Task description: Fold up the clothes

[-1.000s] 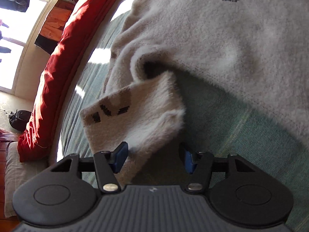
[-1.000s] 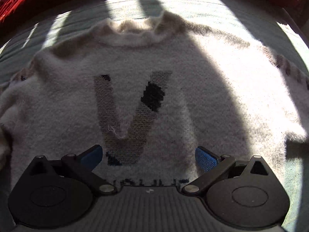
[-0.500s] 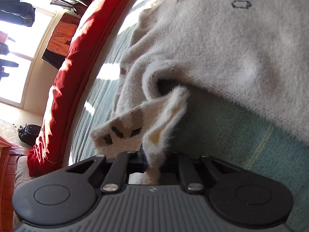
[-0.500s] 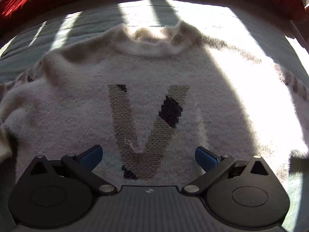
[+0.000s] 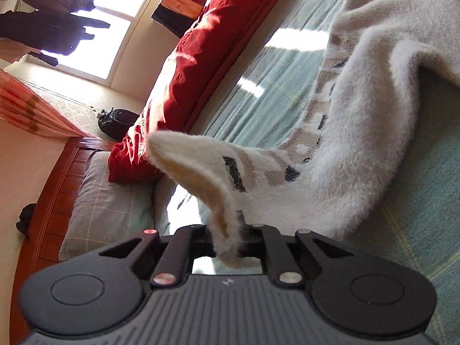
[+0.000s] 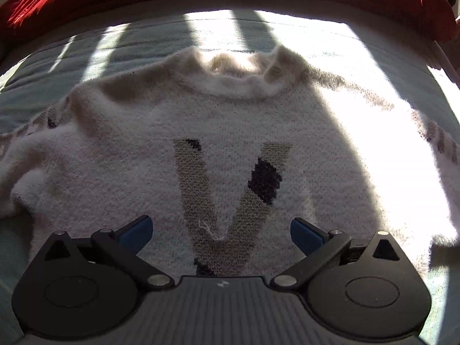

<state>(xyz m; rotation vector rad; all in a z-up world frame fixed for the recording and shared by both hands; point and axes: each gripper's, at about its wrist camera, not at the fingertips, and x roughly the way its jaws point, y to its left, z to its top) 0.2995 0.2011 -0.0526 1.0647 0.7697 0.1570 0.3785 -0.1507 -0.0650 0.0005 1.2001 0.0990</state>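
Bedroom, sunlit; green plaid bedspread (image 5: 267, 92) covers the bed, red duvet (image 5: 198, 46) bunched along its far edge, window (image 5: 95, 31) behind it blown out by glare, dark clothes hanging there only as silhouettes. Wooden bed frame (image 5: 49, 178) and a grey checked pillow (image 5: 106, 204) at the left of the left wrist view; a dark bag (image 5: 116, 119) sits on the floor beyond, details too small to read.

My left gripper (image 5: 227, 241) is clamped tight on the cuff of the sweater sleeve (image 5: 330, 172); the fingertips themselves are buried in the fuzzy fabric, so I can't see the pads. Sleeve is lifted off the bedspread and stretches away to the right, toward the sweater body, which is cut off at the top right corner. Beige and dark pattern runs along the sleeve.

My right gripper (image 6: 221, 233) hangs over the front of the cream sweater (image 6: 115, 172), jaws wide apart, blue pads (image 6: 304, 234) clear, nothing between them. Can't tell whether the pads touch the knit. Sweater lies flat, collar (image 6: 238, 83) away from me, big beige V (image 6: 230, 201) with dark patches in the middle. Its lower hem is hidden behind the gripper body; the right side is washed out by sun, left sleeve runs out of frame.
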